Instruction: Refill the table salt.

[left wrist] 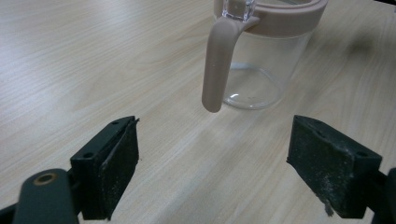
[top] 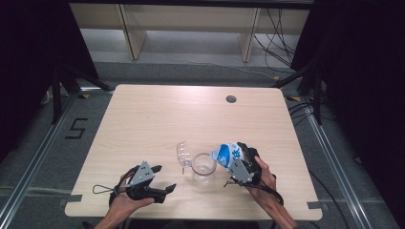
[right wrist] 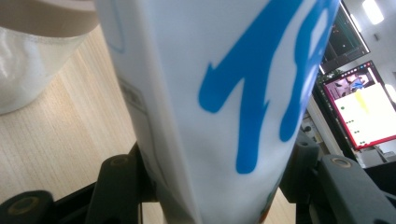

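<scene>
Right claw point(top: 237, 161) is clamped on the bottle point(top: 228, 154), jaws pressing its white-and-blue label from both sides, as the right gripper view shows up close. The bottle is tipped over on a slant, its top end hanging right above the jug's point(top: 204, 168) open mouth. The jug stands upright on the counter point(top: 143, 119), clear-walled with a pinkish rim, and its clear lid point(top: 183, 153) is flipped up just left of the mouth. In the left gripper view the jug's handle point(left wrist: 217, 65) hangs down from the rim point(left wrist: 289, 18), facing the left claw. Left claw point(top: 160, 180) sits low on the counter, left of the jug and apart from it, jaws wide with nothing between them, pointing toward the jug. Whether anything is flowing from the bottle, I can't tell.
</scene>
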Motion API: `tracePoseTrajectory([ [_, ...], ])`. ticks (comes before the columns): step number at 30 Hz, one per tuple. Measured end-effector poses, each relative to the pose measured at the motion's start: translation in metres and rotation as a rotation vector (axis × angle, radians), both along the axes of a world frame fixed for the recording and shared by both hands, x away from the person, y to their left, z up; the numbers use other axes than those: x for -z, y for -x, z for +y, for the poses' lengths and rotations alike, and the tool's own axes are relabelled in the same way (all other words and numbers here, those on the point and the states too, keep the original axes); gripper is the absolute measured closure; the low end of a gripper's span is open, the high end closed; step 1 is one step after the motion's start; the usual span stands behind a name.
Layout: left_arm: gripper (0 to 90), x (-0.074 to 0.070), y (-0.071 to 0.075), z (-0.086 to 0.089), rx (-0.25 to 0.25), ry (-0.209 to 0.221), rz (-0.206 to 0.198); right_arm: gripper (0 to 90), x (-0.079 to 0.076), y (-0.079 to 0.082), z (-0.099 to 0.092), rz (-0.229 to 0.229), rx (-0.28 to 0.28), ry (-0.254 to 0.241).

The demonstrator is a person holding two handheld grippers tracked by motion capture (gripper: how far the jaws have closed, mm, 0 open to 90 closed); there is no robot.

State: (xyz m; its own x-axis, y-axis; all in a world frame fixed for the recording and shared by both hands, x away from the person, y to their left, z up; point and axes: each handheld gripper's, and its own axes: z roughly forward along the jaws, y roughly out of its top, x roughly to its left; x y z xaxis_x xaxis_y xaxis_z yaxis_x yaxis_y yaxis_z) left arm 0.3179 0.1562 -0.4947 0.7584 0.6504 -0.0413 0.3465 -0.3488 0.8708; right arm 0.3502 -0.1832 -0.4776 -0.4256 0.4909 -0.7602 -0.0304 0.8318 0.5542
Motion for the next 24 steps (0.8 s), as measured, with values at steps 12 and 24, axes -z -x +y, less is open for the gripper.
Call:
tracePoseTrajectory([
  [12,16.0,0.0003,-0.0001,-0.0002,0.007,0.002,0.003,47.4,0.0037,0.0017,0.0056,-0.012,-0.010,0.058],
  [24,15.9,0.0006,0.0004,-0.0008,0.000,0.004,0.009,47.3,0.0057,0.0021,0.0080,-0.028,-0.007,0.093],
])
